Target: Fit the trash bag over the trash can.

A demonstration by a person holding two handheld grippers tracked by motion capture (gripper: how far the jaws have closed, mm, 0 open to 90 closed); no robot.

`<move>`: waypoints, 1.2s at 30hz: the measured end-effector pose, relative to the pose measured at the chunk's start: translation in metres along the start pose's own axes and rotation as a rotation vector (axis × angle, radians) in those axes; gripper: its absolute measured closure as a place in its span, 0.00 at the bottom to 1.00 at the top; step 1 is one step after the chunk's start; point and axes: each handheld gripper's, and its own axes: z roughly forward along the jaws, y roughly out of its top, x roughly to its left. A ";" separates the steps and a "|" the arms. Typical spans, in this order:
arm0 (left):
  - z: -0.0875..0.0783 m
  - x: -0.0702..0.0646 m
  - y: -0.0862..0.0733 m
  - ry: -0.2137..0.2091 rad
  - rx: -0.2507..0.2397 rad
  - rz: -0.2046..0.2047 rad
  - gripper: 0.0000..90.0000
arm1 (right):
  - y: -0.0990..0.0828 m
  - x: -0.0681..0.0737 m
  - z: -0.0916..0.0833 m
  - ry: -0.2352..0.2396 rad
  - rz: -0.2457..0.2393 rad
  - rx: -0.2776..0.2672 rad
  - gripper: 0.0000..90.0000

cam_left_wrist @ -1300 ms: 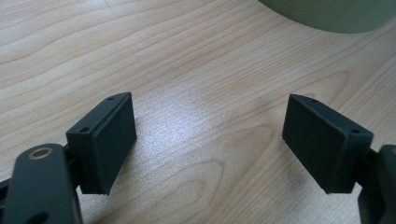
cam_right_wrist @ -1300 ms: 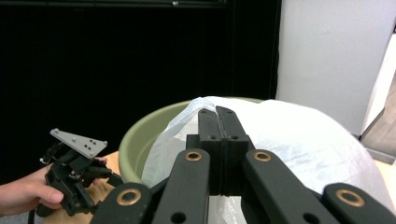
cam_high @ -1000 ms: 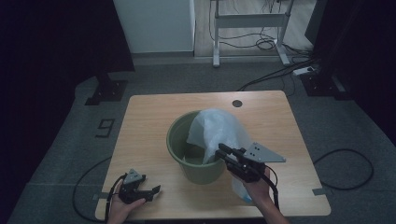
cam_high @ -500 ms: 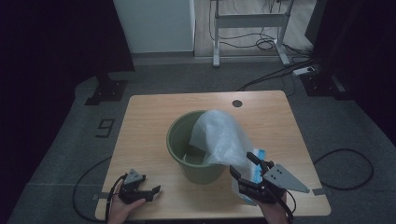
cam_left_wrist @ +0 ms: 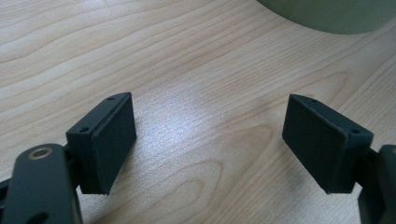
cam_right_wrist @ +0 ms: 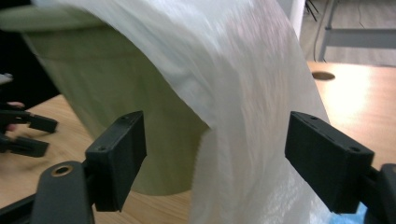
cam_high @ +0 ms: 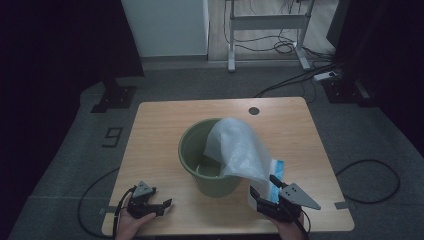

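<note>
On the light wooden surface (cam_high: 160, 130) stands a round green plastic bucket (cam_high: 192, 150), a translucent white plastic bag (cam_high: 240, 150) draped over its right rim. Right tongs (cam_high: 265, 192) gape, released, near its hanging edge; left tongs (cam_high: 159, 206) released, idle. Pinch low on the film, likely.

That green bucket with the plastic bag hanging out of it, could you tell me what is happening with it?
A person holds a gripper in each hand at a wooden table. The translucent bag drapes over the near rim of the green bucket, partly inside it. The right gripper faces the hanging bag, jaws open and holding nothing. The left gripper rests open at the table's near edge.
</note>
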 end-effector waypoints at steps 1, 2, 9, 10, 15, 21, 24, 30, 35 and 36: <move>0.000 0.000 0.000 0.000 0.000 0.000 0.19 | -0.002 -0.001 0.002 -0.006 -0.003 0.002 0.29; 0.000 0.000 0.000 0.000 0.000 0.000 0.19 | -0.003 -0.001 0.003 -0.017 -0.010 0.002 0.33; 0.000 0.000 0.000 -0.002 0.000 -0.001 0.19 | -0.006 -0.011 0.006 -0.046 -0.018 -0.014 0.76; 0.000 0.000 0.000 -0.002 0.000 -0.001 0.19 | -0.006 -0.012 0.006 -0.053 -0.029 -0.017 0.82; 0.000 0.000 0.000 0.000 0.000 0.000 0.19 | 0.001 -0.020 0.002 -0.077 -0.066 -0.033 0.98; -0.001 0.002 0.000 -0.020 -0.017 -0.046 0.19 | 0.026 -0.036 -0.009 -0.110 -0.101 -0.078 0.99; -0.001 0.002 -0.001 -0.026 -0.022 -0.056 0.19 | 0.045 -0.040 -0.013 -0.119 -0.123 -0.117 0.99; -0.001 0.002 -0.001 -0.023 -0.021 -0.053 0.20 | 0.086 -0.035 -0.014 -0.107 -0.175 -0.207 0.99; -0.001 0.002 -0.001 -0.022 -0.020 -0.050 0.20 | 0.119 -0.018 -0.013 -0.067 -0.219 -0.276 0.99; -0.001 0.002 0.000 -0.021 -0.019 -0.049 0.20 | 0.124 -0.014 -0.012 -0.058 -0.231 -0.284 0.99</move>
